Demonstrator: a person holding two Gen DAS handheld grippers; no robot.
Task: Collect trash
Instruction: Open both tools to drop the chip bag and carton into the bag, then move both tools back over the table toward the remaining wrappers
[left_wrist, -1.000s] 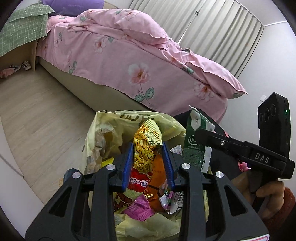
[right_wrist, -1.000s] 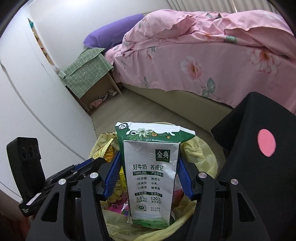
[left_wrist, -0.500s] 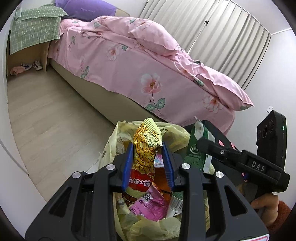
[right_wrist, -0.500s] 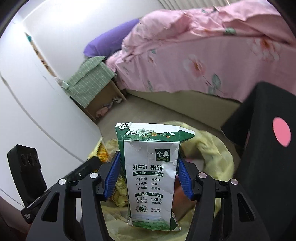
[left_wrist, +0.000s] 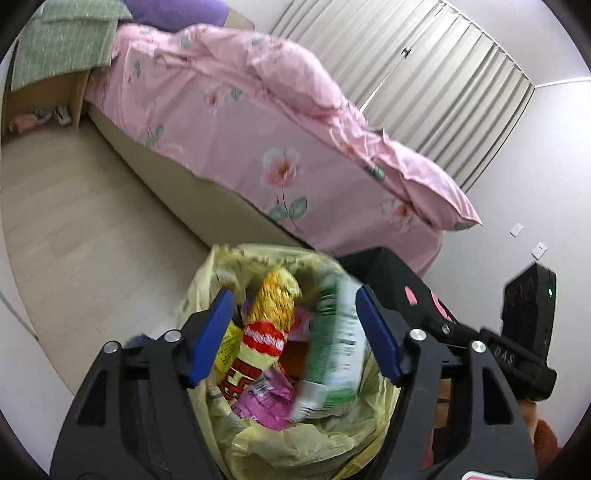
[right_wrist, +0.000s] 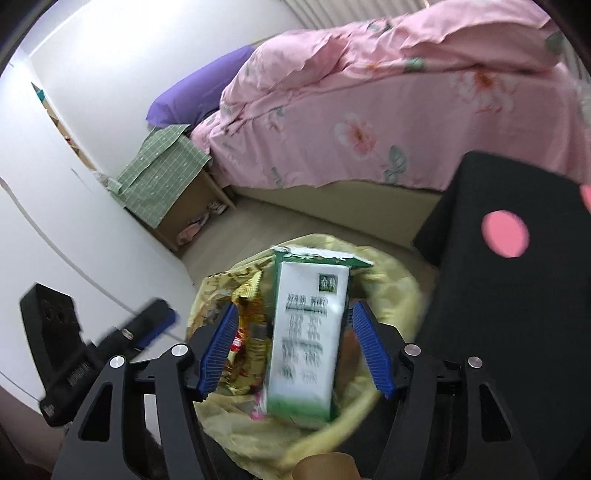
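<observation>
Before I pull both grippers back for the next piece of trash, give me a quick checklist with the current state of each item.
1. Left gripper clear of the snack wrapper: ok, its jaws have just been opening and the pads stand off it.
2. Right gripper clear of the milk carton: ok, jaws just opened, gaps on both sides.
3. Wrapper inside the yellow bag: ok.
4. Carton fully settled in the bag: cannot tell, it is blurred and seems mid-drop.
5. Bag rim open and upright: ok.
6. More trash on the floor: cannot tell, none in view.
</observation>
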